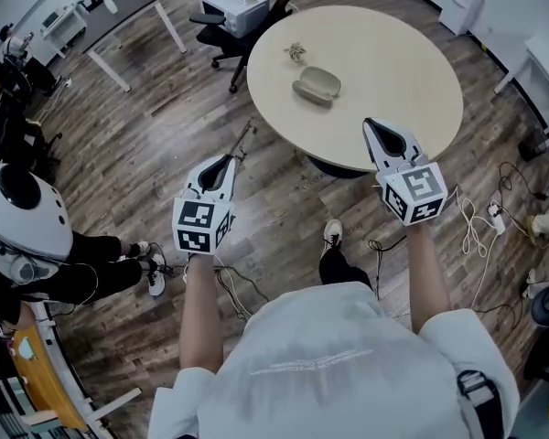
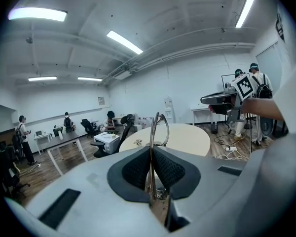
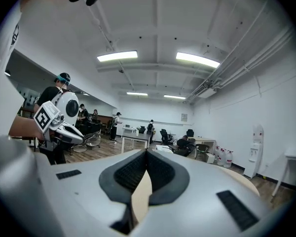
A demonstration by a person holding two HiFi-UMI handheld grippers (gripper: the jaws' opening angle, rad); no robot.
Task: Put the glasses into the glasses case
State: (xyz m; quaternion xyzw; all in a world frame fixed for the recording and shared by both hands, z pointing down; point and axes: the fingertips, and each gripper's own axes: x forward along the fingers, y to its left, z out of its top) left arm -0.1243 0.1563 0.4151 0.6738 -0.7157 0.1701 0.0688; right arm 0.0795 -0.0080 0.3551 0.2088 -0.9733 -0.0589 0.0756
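The glasses (image 1: 242, 146), a thin metal frame, stick out forward from my left gripper (image 1: 227, 161), which is shut on them over the wooden floor, short of the table. In the left gripper view the frame (image 2: 161, 126) is pinched edge-on between the dark pads (image 2: 170, 169) of the left gripper (image 2: 152, 149). The tan oval glasses case (image 1: 317, 86) lies in the middle of the round beige table (image 1: 412, 62). My right gripper (image 1: 377, 126) hangs over the table's near edge, shut and empty; in the right gripper view this gripper (image 3: 146, 152) shows only tabletop behind its jaws.
A small trinket (image 1: 296, 52) lies on the table beyond the case. An office chair (image 1: 221, 21) with a white box (image 1: 233, 0) stands behind the table. Cables (image 1: 476, 231) trail on the floor at the right. A person in a white helmet (image 1: 18, 213) is at the left.
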